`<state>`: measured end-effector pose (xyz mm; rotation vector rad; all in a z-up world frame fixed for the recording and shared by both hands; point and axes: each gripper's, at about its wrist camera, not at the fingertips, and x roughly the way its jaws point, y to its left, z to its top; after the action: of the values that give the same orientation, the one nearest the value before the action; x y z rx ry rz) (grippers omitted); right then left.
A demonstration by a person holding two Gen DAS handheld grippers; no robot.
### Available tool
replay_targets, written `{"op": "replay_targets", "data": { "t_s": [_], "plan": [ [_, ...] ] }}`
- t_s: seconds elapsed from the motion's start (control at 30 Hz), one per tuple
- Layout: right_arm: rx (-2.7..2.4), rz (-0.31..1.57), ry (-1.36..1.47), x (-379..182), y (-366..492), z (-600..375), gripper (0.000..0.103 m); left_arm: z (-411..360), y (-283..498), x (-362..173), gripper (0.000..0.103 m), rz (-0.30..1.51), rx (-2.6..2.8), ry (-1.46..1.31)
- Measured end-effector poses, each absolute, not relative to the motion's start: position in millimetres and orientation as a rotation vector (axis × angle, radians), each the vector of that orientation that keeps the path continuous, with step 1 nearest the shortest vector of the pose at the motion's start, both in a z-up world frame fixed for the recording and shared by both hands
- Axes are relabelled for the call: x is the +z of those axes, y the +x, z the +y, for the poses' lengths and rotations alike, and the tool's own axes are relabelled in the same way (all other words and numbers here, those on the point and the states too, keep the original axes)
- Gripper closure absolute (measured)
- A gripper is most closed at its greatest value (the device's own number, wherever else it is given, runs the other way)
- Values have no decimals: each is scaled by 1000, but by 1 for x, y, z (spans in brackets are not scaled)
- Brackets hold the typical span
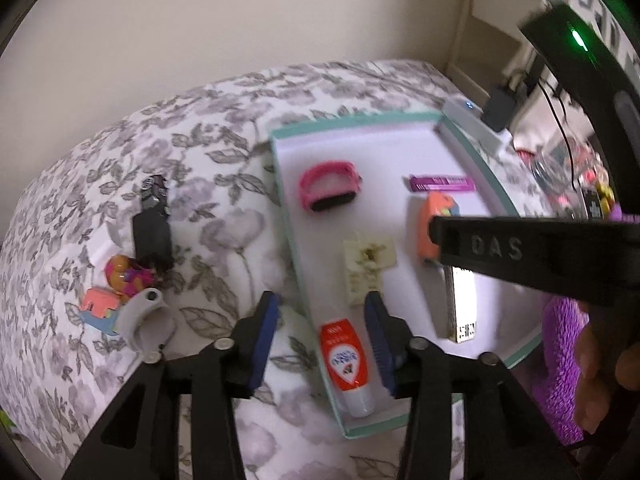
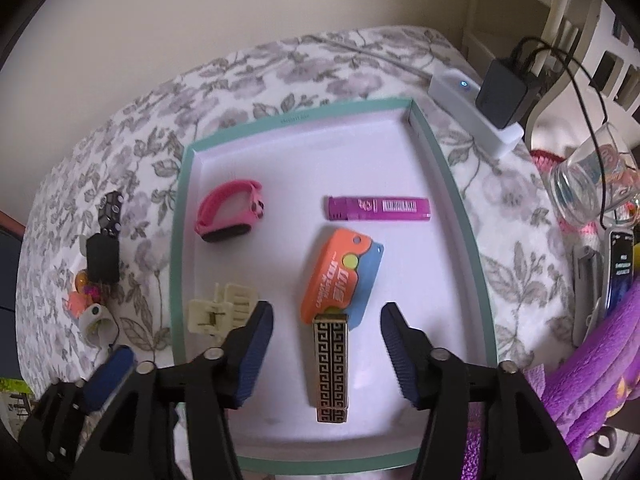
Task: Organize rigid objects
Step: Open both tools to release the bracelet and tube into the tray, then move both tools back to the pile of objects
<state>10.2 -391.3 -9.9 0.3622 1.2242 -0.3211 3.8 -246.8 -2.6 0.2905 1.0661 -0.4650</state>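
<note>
A white tray with a teal rim (image 2: 176,240) lies on a floral cloth. It holds a pink band (image 2: 228,212), a purple stick (image 2: 380,209), an orange and blue case (image 2: 340,276), a cream clip (image 2: 220,312) and a black and gold lighter (image 2: 332,368). My right gripper (image 2: 327,314) hangs open above the lighter, its pads clear of it on both sides. In the left wrist view my left gripper (image 1: 320,308) stands open over the tray's near left rim (image 1: 304,280). An orange and white tube (image 1: 346,360) lies just inside that rim, between the jaws, untouched.
Left of the tray lie a black block (image 1: 152,236), a small colourful toy (image 1: 126,274), a pink and blue piece (image 1: 98,306) and a grey ring (image 1: 146,320). A white power strip (image 2: 472,116) with a black adapter, a glass (image 2: 588,184) and purple fluffy fabric (image 2: 592,380) crowd the right side.
</note>
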Motion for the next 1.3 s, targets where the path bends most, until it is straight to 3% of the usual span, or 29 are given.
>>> {"op": "replay_targets", "data": {
  "t_s": [0.07,0.2,0.27,0.5,0.6,0.93,1.3],
  "plan": [
    [-316,1214,357,-8,10,-390,42,-238,9,2,45,1055,-435,264],
    [-301,1192,350,-3,9,-387,38,-220,21,8,44,1044,-377,212],
    [-298,1182,341,-2,10,-384,35,-209,27,11,32,1027,-339,194],
    [-271,1157,296,2,13,-372,25,-168,48,20,30,994,-225,92],
    [-256,1146,299,3,14,-369,21,-148,56,22,14,994,-175,41],
    [-231,1117,239,7,20,-348,7,-80,75,21,10,1015,-17,-143],
    [-199,1093,185,7,29,-323,1,-1,86,13,10,1021,150,-332]
  ]
}}
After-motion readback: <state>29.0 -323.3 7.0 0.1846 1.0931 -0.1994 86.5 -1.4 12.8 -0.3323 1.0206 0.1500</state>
